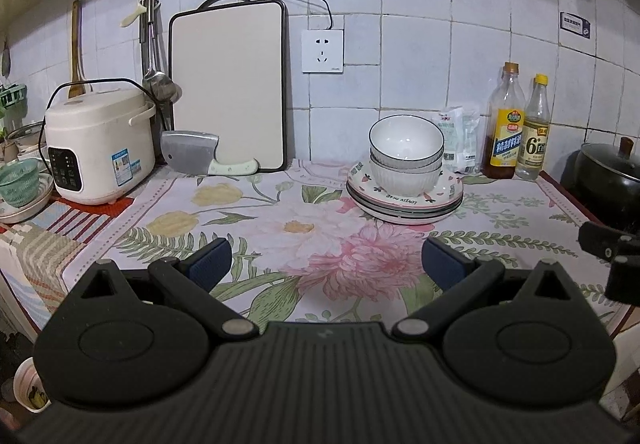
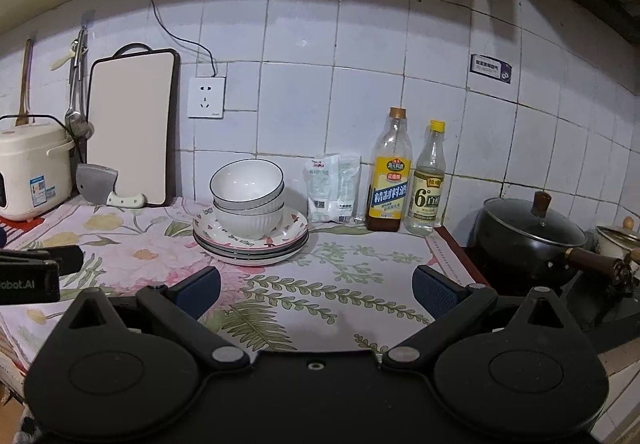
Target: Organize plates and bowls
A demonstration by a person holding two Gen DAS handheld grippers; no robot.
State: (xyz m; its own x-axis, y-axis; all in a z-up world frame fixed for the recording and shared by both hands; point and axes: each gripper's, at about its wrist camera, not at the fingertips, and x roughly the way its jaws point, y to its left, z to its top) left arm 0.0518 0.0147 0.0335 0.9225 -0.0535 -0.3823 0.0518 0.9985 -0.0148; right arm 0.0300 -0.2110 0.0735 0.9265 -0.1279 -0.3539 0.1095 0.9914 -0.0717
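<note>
The left gripper (image 1: 326, 260) had its blue-padded fingers (image 1: 210, 262) spread wide with nothing between them, hovering low over the desk covered in a floral cloth (image 1: 280, 228). The right gripper (image 2: 316, 290) was the same: fingers (image 2: 434, 290) released and empty, held above the fern-printed part of the cloth. Each gripper showed at the edge of the other's view, so they sat side by side, both well short of the crockery.

Beyond the fingers, toward the tiled wall, stood the task's things in one pile: white ribbed ceramic bowls with dark rims (image 1: 406, 156), nested one in another, rested on a stack of shallow pink-patterned plates (image 1: 404, 204). How many bowls there were could not be told for sure; it looked like three. The top bowl sat slightly tilted.

Further out, a cream cutting board with a dark frame (image 1: 228, 88) leaned on the wall, a steel cleaver with a pale handle (image 1: 200, 156) propped against it, and a white rice cooker (image 1: 100, 144) stood left. Right of the pile were two glass condiment bottles (image 2: 408, 176) and a black lidded pot (image 2: 532, 236).

Judging by this, the sorting looked either finished or not yet begun; with both grippers empty and clear, no piece was in hand.
</note>
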